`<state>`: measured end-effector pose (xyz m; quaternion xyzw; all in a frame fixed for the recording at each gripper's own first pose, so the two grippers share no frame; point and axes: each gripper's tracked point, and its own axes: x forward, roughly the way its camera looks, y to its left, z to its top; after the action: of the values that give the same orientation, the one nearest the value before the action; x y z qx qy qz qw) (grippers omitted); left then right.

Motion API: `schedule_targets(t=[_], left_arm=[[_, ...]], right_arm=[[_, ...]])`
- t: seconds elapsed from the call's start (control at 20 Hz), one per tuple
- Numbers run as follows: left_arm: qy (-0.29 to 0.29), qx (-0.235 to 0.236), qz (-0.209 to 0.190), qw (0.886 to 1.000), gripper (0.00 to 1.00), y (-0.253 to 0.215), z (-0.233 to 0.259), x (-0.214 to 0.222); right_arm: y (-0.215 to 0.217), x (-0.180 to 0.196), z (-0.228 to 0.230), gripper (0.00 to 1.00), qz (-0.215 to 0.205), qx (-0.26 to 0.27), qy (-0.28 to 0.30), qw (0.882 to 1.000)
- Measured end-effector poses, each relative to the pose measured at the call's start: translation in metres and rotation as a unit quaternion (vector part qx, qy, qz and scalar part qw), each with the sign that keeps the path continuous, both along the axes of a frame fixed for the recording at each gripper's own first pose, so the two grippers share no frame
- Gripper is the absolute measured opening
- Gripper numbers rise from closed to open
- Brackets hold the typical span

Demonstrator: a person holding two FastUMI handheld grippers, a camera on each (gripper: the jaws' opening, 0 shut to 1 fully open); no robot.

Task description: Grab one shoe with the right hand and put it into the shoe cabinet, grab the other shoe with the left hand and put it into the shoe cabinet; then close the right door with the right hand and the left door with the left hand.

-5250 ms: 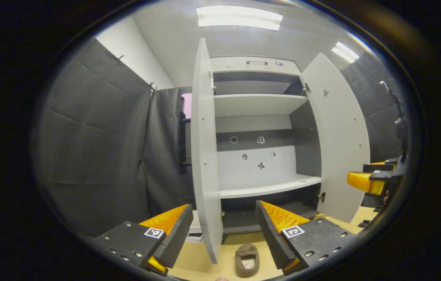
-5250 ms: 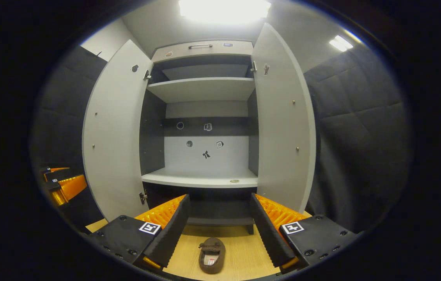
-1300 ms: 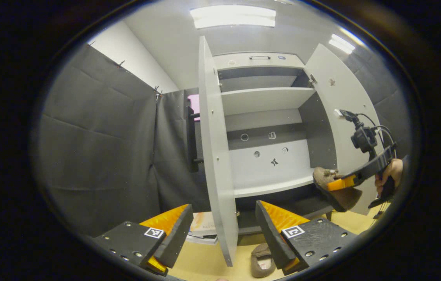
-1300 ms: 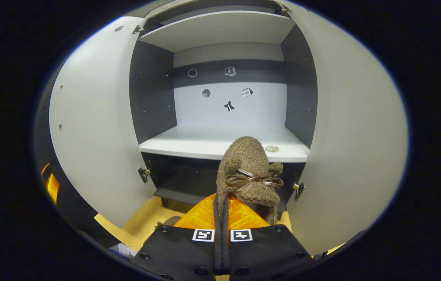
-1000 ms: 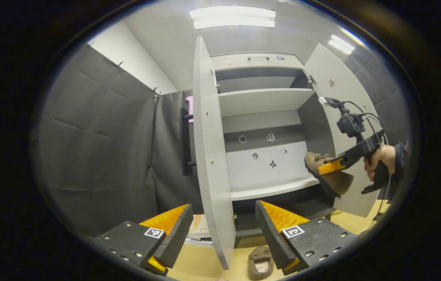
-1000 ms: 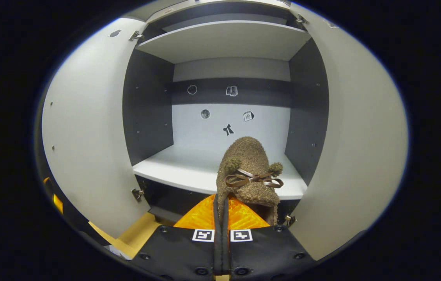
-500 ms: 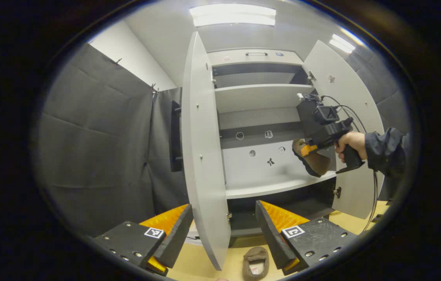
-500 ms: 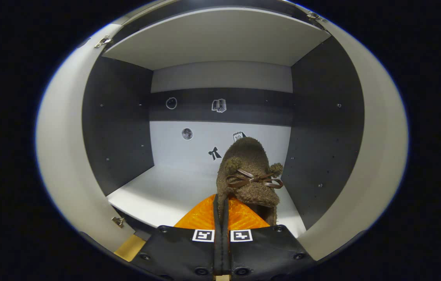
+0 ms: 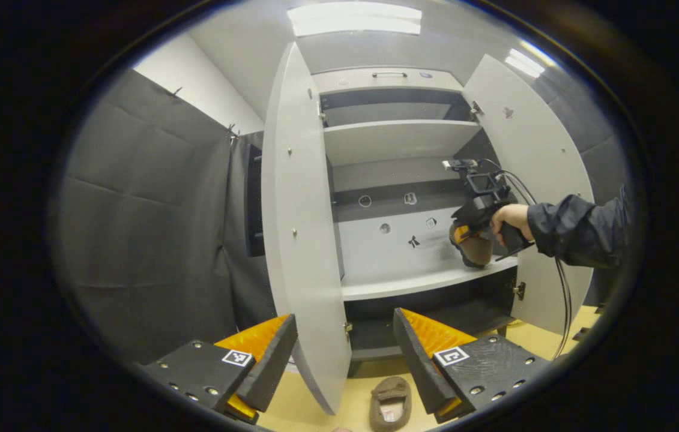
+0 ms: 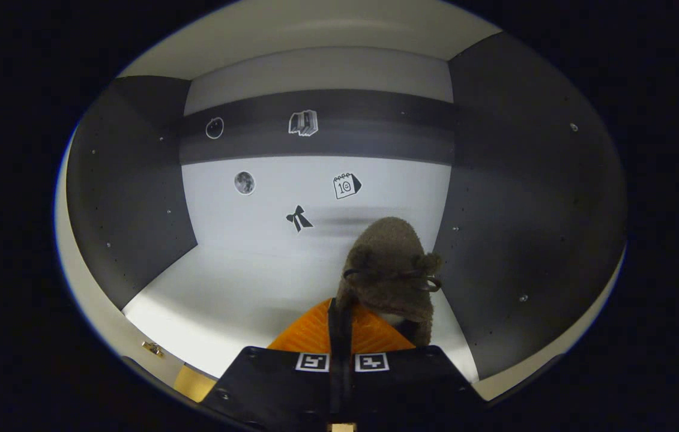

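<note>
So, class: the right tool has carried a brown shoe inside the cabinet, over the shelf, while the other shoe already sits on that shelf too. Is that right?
Not quite. The right tool does hold a brown shoe over the shelf, but the other shoe lies on the floor before the cabinet, as the left gripper view shows.

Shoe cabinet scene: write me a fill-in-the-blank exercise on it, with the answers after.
1. The right gripper is shut on a brown ____.
2. The other shoe lies on the ____.
3. Both doors of the shoe cabinet stand ____.
4. The left gripper is ____.

Answers: shoe; floor; open; open
</note>
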<state>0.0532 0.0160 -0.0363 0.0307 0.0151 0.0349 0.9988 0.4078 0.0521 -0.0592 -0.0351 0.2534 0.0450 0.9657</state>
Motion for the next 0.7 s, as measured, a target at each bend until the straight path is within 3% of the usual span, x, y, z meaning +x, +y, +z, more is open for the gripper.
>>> schedule_targets(t=[0.1, 0.15, 0.2, 0.25, 0.3, 0.45, 0.5, 0.65, 0.7], left_arm=[[0.000, 0.003, 0.003, 1.000, 0.99, 0.000, -0.001, 0.001], [0.000, 0.003, 0.003, 1.000, 0.87, 0.000, 0.000, 0.000], [0.000, 0.004, 0.003, 1.000, 0.91, 0.000, -0.001, 0.001], [0.001, 0.004, 0.001, 1.000, 0.95, -0.001, -0.002, 0.001], [0.002, 0.005, 0.000, 1.000, 0.99, -0.002, -0.002, -0.001], [-0.003, 0.009, -0.002, 1.000, 0.99, -0.005, 0.002, -0.003], [-0.003, 0.010, -0.004, 1.000, 0.99, -0.006, 0.003, -0.003], [-0.003, 0.009, -0.016, 1.000, 0.99, -0.011, 0.003, -0.003], [-0.002, 0.008, -0.022, 1.000, 0.99, -0.014, 0.003, -0.003]], right_arm=[[0.006, 0.002, -0.007, 0.02, 0.012, 0.002, 0.013, 1.000], [0.009, 0.004, -0.010, 0.02, 0.017, 0.000, 0.016, 1.000], [0.011, 0.005, -0.013, 0.07, 0.020, -0.001, 0.020, 1.000], [0.013, 0.004, -0.015, 0.00, 0.023, 0.001, 0.023, 0.999], [0.014, 0.004, -0.016, 0.04, 0.023, 0.000, 0.026, 0.999], [0.015, 0.005, -0.021, 0.23, 0.027, -0.013, 0.027, 0.999], [0.014, 0.001, -0.018, 0.31, 0.027, -0.017, 0.023, 0.999], [0.018, -0.008, -0.006, 0.99, 0.032, -0.001, -0.005, 0.999], [0.015, -0.014, 0.001, 1.00, 0.030, -0.004, -0.021, 0.999]])
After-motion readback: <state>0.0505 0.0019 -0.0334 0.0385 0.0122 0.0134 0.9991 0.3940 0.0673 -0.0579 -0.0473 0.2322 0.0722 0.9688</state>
